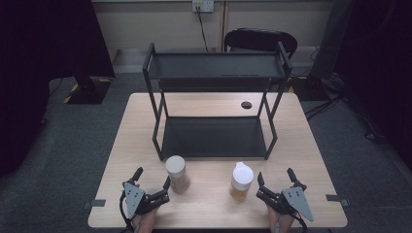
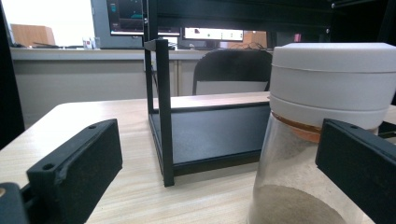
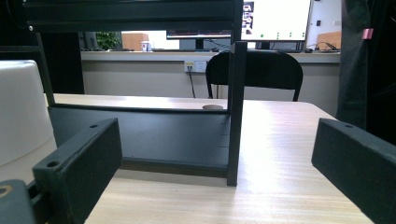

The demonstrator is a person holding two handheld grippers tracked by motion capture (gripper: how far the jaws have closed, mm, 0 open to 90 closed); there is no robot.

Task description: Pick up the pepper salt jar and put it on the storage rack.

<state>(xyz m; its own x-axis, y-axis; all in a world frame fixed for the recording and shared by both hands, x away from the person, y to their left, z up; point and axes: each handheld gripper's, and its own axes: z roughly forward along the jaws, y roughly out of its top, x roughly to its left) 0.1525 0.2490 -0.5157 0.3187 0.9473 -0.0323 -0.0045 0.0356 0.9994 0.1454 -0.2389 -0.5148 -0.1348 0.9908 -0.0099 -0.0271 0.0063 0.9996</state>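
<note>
Left gripper (image 1: 153, 183): resting spread, right jaw just beside sand jar (image 1: 177, 174) | Lidded jar (image 1: 241, 181): standing near rack (image 1: 214, 104) front edge | Right gripper (image 1: 277, 179): lying spread beside it | Advice: centring jaws around each jar body before closing.

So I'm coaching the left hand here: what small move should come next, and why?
Probably ease the left gripper a little to the right, to centre it on the left jar. Its fingers stand open, and in the left gripper view the jar sits against the right finger, not midway between them.
</note>
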